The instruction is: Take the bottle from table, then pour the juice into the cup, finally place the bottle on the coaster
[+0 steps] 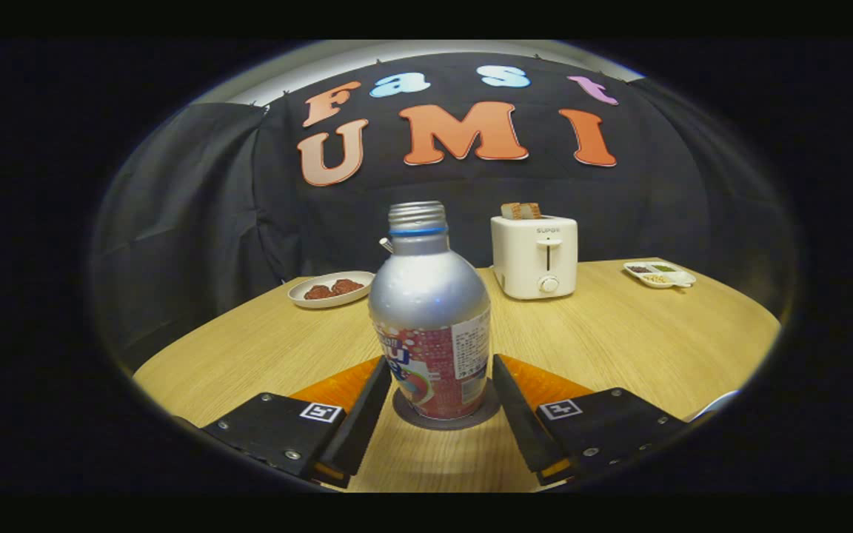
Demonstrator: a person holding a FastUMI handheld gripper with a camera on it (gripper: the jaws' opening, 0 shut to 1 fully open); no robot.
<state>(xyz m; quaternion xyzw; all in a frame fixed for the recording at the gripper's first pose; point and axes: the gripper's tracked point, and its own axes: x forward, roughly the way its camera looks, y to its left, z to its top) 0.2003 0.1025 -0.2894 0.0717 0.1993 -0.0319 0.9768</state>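
Gripper view, looking forward along the two fingers: we see the bottle [430, 311] standing upright on a dark round coaster [445, 419], which lies on the wooden counter [619, 340]. The bottle is silver with a red label around its lower body, a bare threaded neck, no cap, and a blue ring below the threads.

We note the hand-held gripper [441, 396] spread around the bottle's base, one finger on each side. A thin gap seems to remain on both sides, so we read the fingers as parted and not pressing, though the left one is very near the label and we cannot rule out contact there.

Beyond the bottle, to its right, a white toaster [534, 256] sits with toast [521, 211] poking from its slots. Behind the bottle on the left, an oval plate [332, 289] holds reddish-brown pieces. Far right, near the counter's back edge, a small divided dish [659, 273] carries several small portions. A pale curved rim [715, 405] shows just right of the right finger; we cannot tell what it is.
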